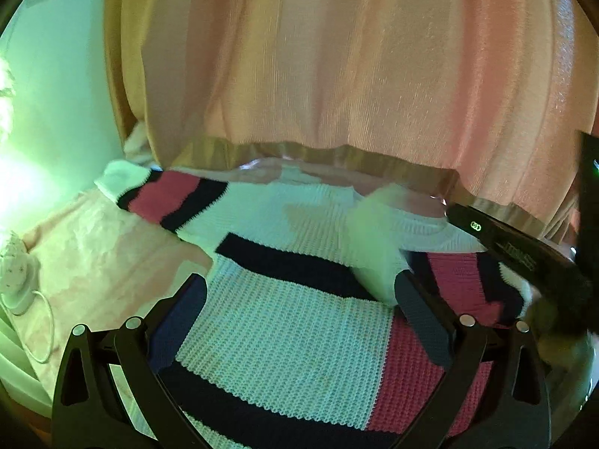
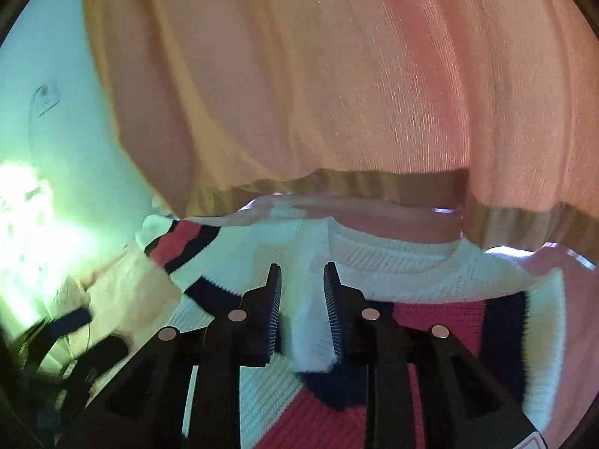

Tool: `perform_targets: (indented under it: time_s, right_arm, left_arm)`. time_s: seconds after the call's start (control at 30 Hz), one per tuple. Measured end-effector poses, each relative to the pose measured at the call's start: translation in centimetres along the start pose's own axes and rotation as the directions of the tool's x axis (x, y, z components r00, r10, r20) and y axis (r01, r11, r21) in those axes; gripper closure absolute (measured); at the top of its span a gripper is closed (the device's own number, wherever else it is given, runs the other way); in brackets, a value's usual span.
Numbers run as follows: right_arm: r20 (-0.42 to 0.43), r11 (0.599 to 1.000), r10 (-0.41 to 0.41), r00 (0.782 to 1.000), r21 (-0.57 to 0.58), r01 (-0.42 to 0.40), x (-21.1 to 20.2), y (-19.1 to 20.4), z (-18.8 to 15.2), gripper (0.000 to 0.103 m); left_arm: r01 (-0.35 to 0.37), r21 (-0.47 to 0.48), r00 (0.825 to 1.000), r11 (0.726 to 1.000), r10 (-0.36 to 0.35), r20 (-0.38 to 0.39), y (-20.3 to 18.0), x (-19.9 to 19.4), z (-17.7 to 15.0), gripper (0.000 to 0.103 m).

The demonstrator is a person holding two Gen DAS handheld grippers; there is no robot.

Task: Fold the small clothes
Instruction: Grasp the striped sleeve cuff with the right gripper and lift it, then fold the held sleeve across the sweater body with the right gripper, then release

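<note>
A knitted sweater (image 1: 284, 329), white with navy and pink stripes, lies spread flat on a pale pink cloth (image 1: 101, 254). My left gripper (image 1: 303, 299) hovers low over the sweater's body, its jaws wide apart with only the flat knit beneath them. In the left wrist view my right gripper's black body comes in from the right edge, and the white sleeve cuff (image 1: 374, 254) stands raised and blurred at its tip. In the right wrist view my right gripper (image 2: 304, 299) is shut on that white cuff (image 2: 310, 329), which hangs between the fingers above the sweater's neckline (image 2: 397, 265).
A pink-orange curtain (image 1: 337, 75) hangs close behind the sweater along the far edge. A small white device with a looped cord (image 1: 17, 277) sits on the cloth at the left. A bright light glares on the left wall, which carries a socket (image 2: 46, 99).
</note>
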State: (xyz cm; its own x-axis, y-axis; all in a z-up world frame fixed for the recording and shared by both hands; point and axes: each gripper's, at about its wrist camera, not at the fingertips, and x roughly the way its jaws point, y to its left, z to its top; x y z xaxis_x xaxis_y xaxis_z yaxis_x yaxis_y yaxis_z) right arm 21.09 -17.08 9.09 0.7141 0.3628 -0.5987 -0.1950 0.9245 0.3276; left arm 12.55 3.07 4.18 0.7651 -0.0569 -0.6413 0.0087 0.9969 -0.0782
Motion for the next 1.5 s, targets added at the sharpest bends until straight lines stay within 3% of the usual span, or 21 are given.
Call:
perform_targets:
  time_s: [0.13,0.27,0.37,0.47,0.5,0.57,0.67,0.7,0.73,0.77,0.8,0.9,0.97,1.03,1.1,1.17,1.23,1.33,1.37,1.43,1.5]
  right_arm:
    - [-0.008,0.973,-0.206,0.979,-0.106,0.204,-5.8,-2.6,-1.9,0.054]
    - [-0.101,0.918,-0.395,0.913,-0.078,0.389,-10.1,-8.3,-6.7,0.053]
    - [-0.188,0.900,-0.429,0.884,-0.005,0.435,-9.7,-12.3,-9.5,0.053]
    - [-0.248,0.896,-0.428,0.869,0.005,0.443,-7.4,-13.3,-11.1,0.053]
    - [-0.252,0.898,-0.425,0.869,0.002,0.439,-6.6,-13.2,-11.0,0.053]
    - [-0.246,0.904,-0.418,0.874,-0.017,0.428,-5.0,-13.1,-10.7,0.053]
    - [-0.236,0.904,-0.417,0.878,-0.012,0.427,-3.1,-13.6,-10.3,0.055]
    - [-0.231,0.906,-0.411,0.882,0.003,0.423,-2.9,-13.9,-10.4,0.067]
    - [-0.226,0.907,-0.401,0.888,0.044,0.420,-2.5,-14.6,-10.4,0.093]
    - [-0.215,0.908,-0.387,0.897,0.082,0.412,-2.6,-14.9,-10.2,0.092]
    - [-0.185,0.910,-0.377,0.908,0.111,0.400,-3.1,-14.7,-9.7,0.092]
    - [-0.003,0.925,-0.363,0.932,0.118,0.361,-6.6,-12.8,-7.2,0.093]
    - [0.054,0.925,-0.377,0.925,0.078,0.373,-7.8,-11.9,-6.8,0.093]
    - [-0.084,0.883,-0.465,0.882,0.026,0.468,-5.1,-13.6,-8.5,0.093]
    - [-0.244,0.866,-0.466,0.851,0.072,0.495,-2.4,-16.3,-11.2,0.092]
    - [-0.235,0.864,-0.464,0.854,0.093,0.495,-2.3,-16.3,-11.3,0.092]
    - [-0.230,0.872,-0.449,0.864,0.099,0.479,-2.8,-15.7,-10.6,0.091]
    - [-0.308,0.860,-0.461,0.832,0.078,0.505,-2.9,-15.2,-10.8,0.074]
    - [-0.319,0.855,-0.460,0.829,0.091,0.510,-3.4,-15.2,-11.0,0.072]
    - [-0.308,0.853,-0.447,0.840,0.134,0.504,-5.3,-15.1,-11.2,0.072]
    - [-0.247,0.859,-0.447,0.860,0.150,0.489,-7.1,-14.9,-10.3,0.067]
  left_arm:
    - [0.086,-0.052,0.993,0.995,-0.090,-0.082,0.0,2.5,0.8,0.005]
    - [0.126,-0.091,0.971,0.988,-0.141,-0.195,-1.3,7.5,1.1,0.005]
    - [0.085,-0.103,0.949,0.991,-0.111,-0.294,-1.9,12.5,0.2,0.005]
    - [0.048,-0.128,0.913,0.991,-0.095,-0.396,-1.6,16.2,-1.7,0.006]
    - [0.051,-0.146,0.909,0.988,-0.106,-0.402,-1.4,16.7,-1.9,0.007]
    - [0.065,-0.162,0.923,0.985,-0.121,-0.364,-1.2,16.8,-1.7,0.009]
    - [0.103,-0.213,0.919,0.971,-0.175,-0.352,-0.5,17.9,-1.5,0.041]
    - [0.096,-0.220,0.921,0.971,-0.170,-0.351,-0.2,18.2,-1.5,0.055]
    - [0.092,-0.218,0.928,0.971,-0.164,-0.336,0.1,18.3,-1.3,0.078]
    - [0.132,-0.228,0.928,0.965,-0.201,-0.315,0.5,18.4,-0.9,0.090]
    - [0.157,-0.243,0.925,0.957,-0.229,-0.302,0.7,18.4,-0.2,0.091]
    - [0.211,-0.256,0.955,0.943,-0.255,-0.152,1.6,15.8,2.7,0.092]
    - [0.208,-0.236,0.968,0.949,-0.234,-0.090,2.2,14.7,3.8,0.092]
    - [0.151,-0.212,0.980,0.966,-0.174,-0.094,3.2,15.8,3.9,0.091]
    - [0.066,-0.173,0.980,0.983,-0.097,-0.175,4.0,18.4,2.9,0.091]
    - [0.021,-0.138,0.968,0.990,-0.054,-0.243,4.1,20.1,1.8,0.091]
    - [0.023,-0.101,0.972,0.995,-0.046,-0.229,3.8,19.7,1.8,0.089]
    - [0.048,-0.107,0.975,0.993,-0.070,-0.210,3.7,19.0,2.5,0.086]
    - [0.051,-0.128,0.972,0.990,-0.079,-0.222,4.0,18.9,2.6,0.080]
    - [0.061,-0.180,0.964,0.982,-0.105,-0.243,4.6,18.9,3.4,0.038]
    - [0.072,-0.225,0.962,0.972,-0.128,-0.242,4.8,18.4,3.7,0.033]
